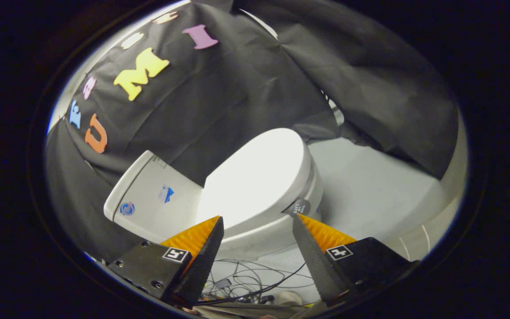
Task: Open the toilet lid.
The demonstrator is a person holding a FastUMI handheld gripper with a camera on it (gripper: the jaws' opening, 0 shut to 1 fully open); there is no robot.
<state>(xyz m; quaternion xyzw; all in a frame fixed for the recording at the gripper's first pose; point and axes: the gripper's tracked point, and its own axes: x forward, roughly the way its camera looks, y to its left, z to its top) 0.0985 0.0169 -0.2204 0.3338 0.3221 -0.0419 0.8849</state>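
I see the toilet (pixel 237 199) standing against the black cloth wall (pixel 237 88), tilted in my view, with its tank (pixel 148 199) to one side and the pale floor (pixel 370 186) beyond the bowl. The toilet lid (pixel 255 175) is down flat on the seat, just ahead of my tool (pixel 257 219), whose two prongs are spread wide and hold nothing. My worry is the lid's smooth, glossy top: if I come down onto it I judge the tips would skate off, not lift. I would need an edge, and the gap under the rim looks thin, so a prong could catch the seat too and raise both. A small round dark sticker (pixel 298 207) sits on the rim near one tip. Loose cables (pixel 255 277) lie on the floor below the prongs and could snag if I drop low.
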